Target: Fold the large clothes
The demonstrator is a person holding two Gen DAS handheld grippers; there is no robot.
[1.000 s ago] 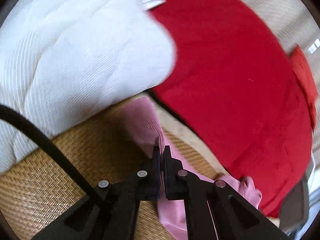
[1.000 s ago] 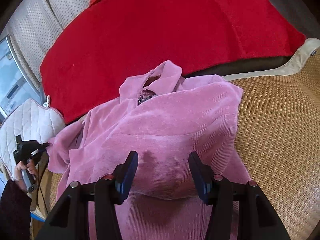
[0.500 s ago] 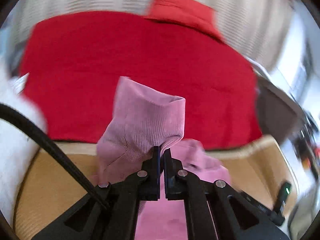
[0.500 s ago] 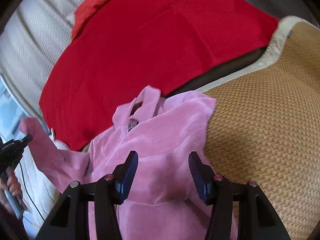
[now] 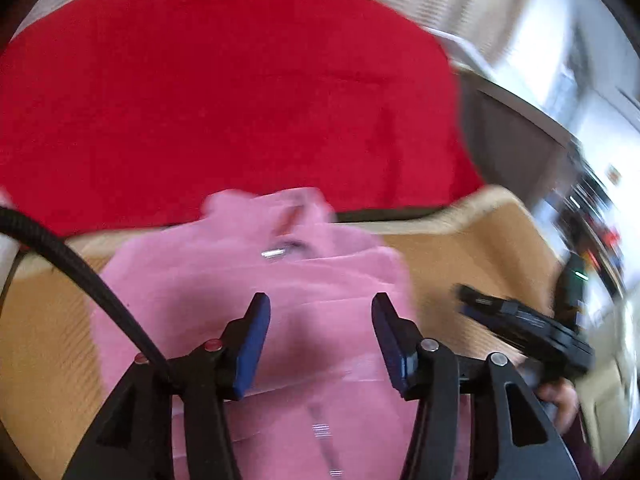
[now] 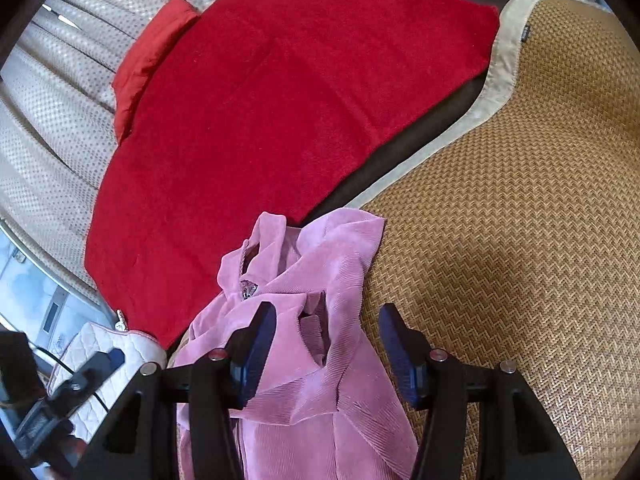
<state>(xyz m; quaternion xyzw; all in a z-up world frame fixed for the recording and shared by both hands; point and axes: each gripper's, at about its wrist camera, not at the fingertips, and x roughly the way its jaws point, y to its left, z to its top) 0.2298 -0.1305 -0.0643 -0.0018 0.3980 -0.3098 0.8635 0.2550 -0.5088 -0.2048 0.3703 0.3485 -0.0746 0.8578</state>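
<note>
A pink corduroy garment [image 5: 248, 280] lies bunched on the woven mat, its collar toward the red blanket. My left gripper [image 5: 320, 304] hovers over it with jaws opening; no cloth is pinched between the blue pads, and the picture is blurred by motion. In the right wrist view the same garment [image 6: 340, 256] has a sleeve folded across its front. My right gripper [image 6: 328, 312] stands open just above it, gripping nothing. Each gripper shows in the other's view: the right one [image 5: 520, 328] at the mat's right side, the left one [image 6: 72, 392] at the lower left.
A red blanket [image 6: 280, 100] covers the surface beyond the garment, with a red pillow [image 6: 152, 48] against the beige padded backrest [image 6: 48, 120]. The woven mat [image 6: 520, 240] stretches to the right. A white quilted cushion [image 6: 104, 348] sits at the left edge.
My left gripper carried the pink sleeve across over the garment, then opened and let it go. The right gripper shifted a little and rolled, staying open.
</note>
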